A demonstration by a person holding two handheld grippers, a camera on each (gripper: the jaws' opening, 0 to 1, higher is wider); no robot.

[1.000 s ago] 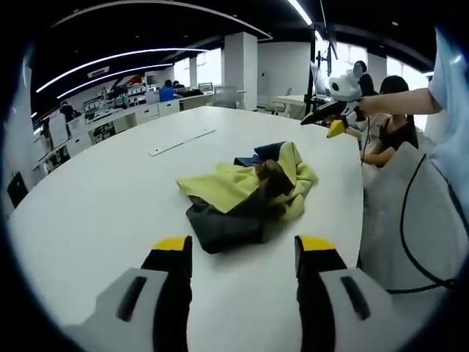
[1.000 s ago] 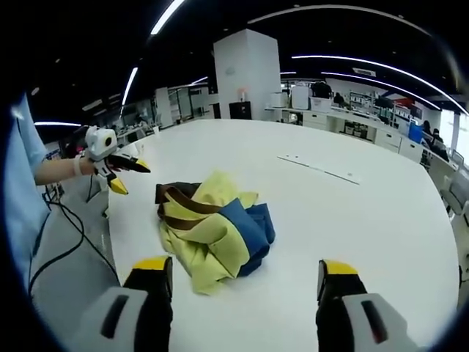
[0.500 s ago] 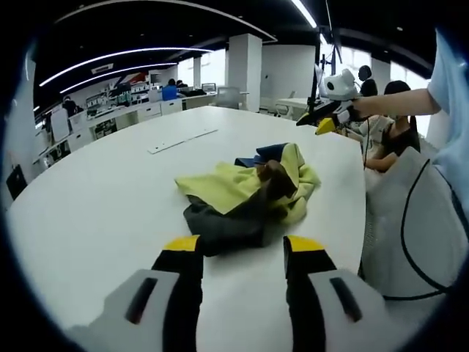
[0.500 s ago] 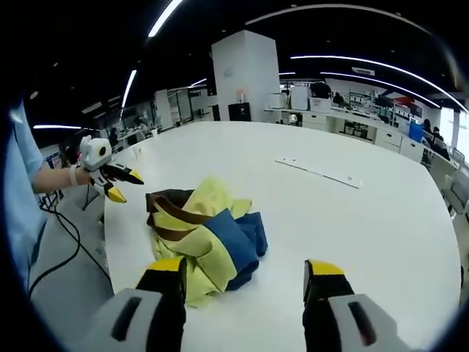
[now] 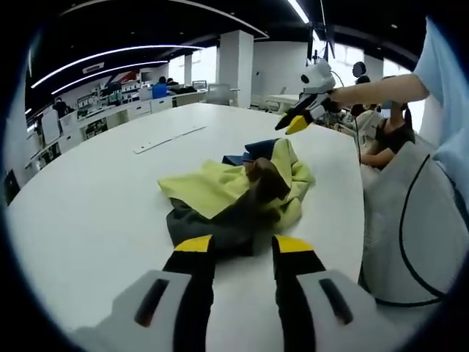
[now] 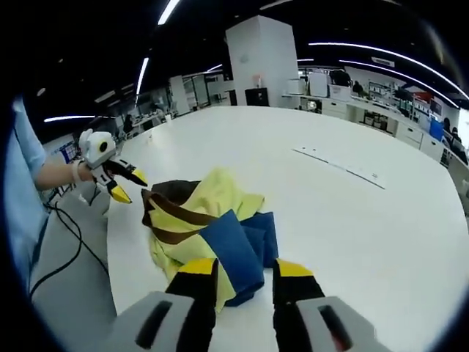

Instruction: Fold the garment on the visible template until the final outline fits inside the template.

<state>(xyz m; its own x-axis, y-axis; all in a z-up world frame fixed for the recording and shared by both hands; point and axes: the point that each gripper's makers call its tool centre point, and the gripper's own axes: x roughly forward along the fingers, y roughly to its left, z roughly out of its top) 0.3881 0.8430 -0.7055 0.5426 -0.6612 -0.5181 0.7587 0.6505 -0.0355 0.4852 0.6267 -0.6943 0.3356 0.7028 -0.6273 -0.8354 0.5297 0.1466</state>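
No text, label or number can be read; the distant desks and walls are perhaps too blurred.

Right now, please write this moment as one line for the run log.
phase: approach | garment: crumpled, unfolded, on white table | left gripper: open, near dark edge | right gripper: open, at blue part | template: not identifiable
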